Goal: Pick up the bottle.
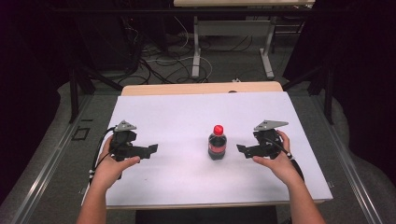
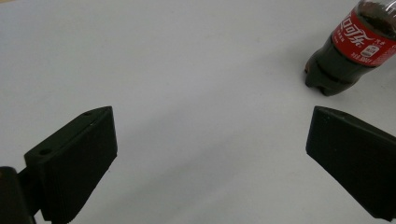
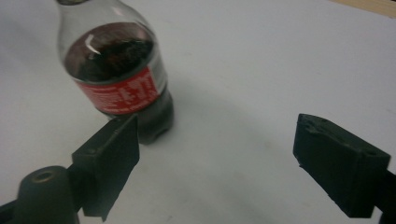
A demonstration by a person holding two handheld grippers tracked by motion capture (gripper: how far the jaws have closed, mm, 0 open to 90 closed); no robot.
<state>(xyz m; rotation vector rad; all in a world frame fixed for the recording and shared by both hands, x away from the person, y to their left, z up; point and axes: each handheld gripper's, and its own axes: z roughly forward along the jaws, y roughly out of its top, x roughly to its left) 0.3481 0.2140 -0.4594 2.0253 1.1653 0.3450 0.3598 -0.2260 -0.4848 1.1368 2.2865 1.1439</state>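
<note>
Counter (image 1: 187, 182) with a white top, seen from above. One bottle (image 1: 217, 143) stands upright slightly right of the counter's middle: red cap (image 1: 218, 129), red label, dark drink inside.

Left tool (image 1: 148, 150) sits at about 9 o'clock from the bottle, well apart from it, held in the person's left hand (image 1: 111, 167). Jaws point toward the bottle. A grey three-cornered plate (image 1: 125, 125) rides on top and a black cable (image 1: 100, 149) loops down past the wrist.

Right tool (image 1: 242, 149) sits at about 3 o'clock from the bottle, near it but not touching (a clear strip of white counter shows between jaw tips and bottle). It is held in the right hand (image 1: 278, 161), with its own grey plate (image 1: 270, 124) on top.

Left gripper view: left tool (image 2: 210, 140) is released, jaws spread wide with bare counter (image 2: 187, 70) between them. The bottle (image 2: 355, 51) stands at about 1 o'clock, beyond the far jaw, its lower body and red label in sight, the top cut off by the frame edge.

Right gripper view: right tool (image 3: 217, 144) is also released, jaws wide apart over white counter (image 3: 261, 70). The bottle (image 3: 119, 79) stands at about 11 o'clock, just behind the tip of the nearer jaw, which overlaps its base in the frame; whether they touch cannot be told from here. The drink fills the bottle to about shoulder height, with clear plastic above.

Beyond the counter's far edge: dark floor, tangled cables (image 1: 159, 60), and the legs of another table (image 1: 196, 46).
</note>
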